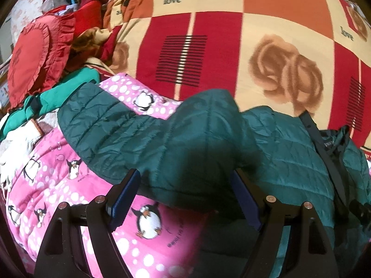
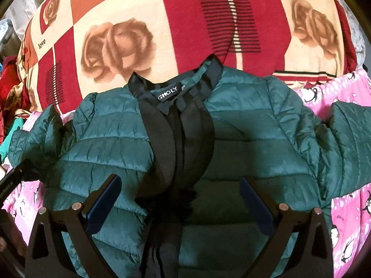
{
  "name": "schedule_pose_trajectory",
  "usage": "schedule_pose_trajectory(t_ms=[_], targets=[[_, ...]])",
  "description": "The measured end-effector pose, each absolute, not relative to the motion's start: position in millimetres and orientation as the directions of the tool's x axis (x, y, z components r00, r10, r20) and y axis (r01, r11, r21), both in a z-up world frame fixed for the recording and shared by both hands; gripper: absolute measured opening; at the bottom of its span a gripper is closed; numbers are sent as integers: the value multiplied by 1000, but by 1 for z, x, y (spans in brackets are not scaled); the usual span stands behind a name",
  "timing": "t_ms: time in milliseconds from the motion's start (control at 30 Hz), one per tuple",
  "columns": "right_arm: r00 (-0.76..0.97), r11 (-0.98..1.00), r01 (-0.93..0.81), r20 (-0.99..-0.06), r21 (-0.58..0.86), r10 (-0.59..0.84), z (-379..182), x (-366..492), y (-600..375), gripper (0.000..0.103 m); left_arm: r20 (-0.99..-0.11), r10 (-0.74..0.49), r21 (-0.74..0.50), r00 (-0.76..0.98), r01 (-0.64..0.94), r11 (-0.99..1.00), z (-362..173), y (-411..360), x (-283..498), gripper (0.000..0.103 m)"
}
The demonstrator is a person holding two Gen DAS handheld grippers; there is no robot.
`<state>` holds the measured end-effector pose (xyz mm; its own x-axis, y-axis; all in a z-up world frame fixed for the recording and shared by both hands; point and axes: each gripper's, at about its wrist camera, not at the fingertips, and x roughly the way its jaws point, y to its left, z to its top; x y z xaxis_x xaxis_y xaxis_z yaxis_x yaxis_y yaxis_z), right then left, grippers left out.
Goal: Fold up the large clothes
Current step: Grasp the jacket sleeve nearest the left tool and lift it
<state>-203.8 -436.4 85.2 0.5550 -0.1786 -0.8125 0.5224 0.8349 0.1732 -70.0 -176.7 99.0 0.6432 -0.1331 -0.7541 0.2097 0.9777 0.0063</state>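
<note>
The left gripper [image 1: 185, 199] and the right gripper [image 2: 180, 203] both hang with jaws spread wide, nothing between the pads. Just beyond them lies the green quilted jacket [image 2: 111, 153], face up on the pink penguin blanket [image 1: 69, 162], its black collar [image 2: 174, 88] at the far end and one sleeve [image 1: 111, 127] flung out sideways from the body.

This looks like the approach before the first fold — the sleeve probably wants pinching near its cuff and carrying in across the chest.

Beyond the jacket spreads the red-and-cream rose bedspread [image 2: 185, 23]. The jacket's hem is cut off below both views, and the cuffs cannot be made out.
</note>
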Motion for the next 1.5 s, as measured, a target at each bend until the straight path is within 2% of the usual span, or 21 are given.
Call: schedule_pose_trajectory(t_ms=[100,267,400,533,733,1033,1067,1133,1167,1233,1333,1500], targets=[[550,837,519,-817,175,-171,83,-202,-435,103,-750,-132,-7,648,192,981,101,-166,-63,48],[543,844,508,-825,172,-158,82,-202,-432,103,-752,-198,-81,628,209,974,106,-149,-53,48],[536,849,499,-831,171,-148,80,-202,-429,103,-721,-220,-112,657,202,973,121,-126,-50,48],[539,850,498,-829,173,-148,82,-203,-428,103,-725,-154,-109,671,109,988,124,-94,-31,48],[530,844,507,-836,174,-146,82,-205,-433,103,-731,4,-122,683,-137,983,106,-27,19,48],[513,855,492,-848,164,-133,80,-202,-427,103,-739,177,-33,650,-297,954,68,12,79,48],[510,858,488,-850,163,-129,80,-201,-426,103,-752,161,-42,639,-290,956,64,13,84,46],[506,860,485,-853,160,-127,79,-200,-425,103,-774,121,-76,622,-280,957,55,15,92,30],[506,860,486,-853,159,-128,79,-201,-425,103,-767,110,-92,632,-278,956,53,15,92,27],[504,858,488,-854,157,-130,78,-201,-425,103,-751,79,-122,656,-255,959,56,14,90,0],[502,856,492,-854,157,-132,79,-201,-425,103,-754,69,-102,653,-220,970,64,8,84,0],[513,858,489,-848,158,-136,84,-205,-423,103,-698,-25,-164,716,-125,979,101,-2,48,0]])
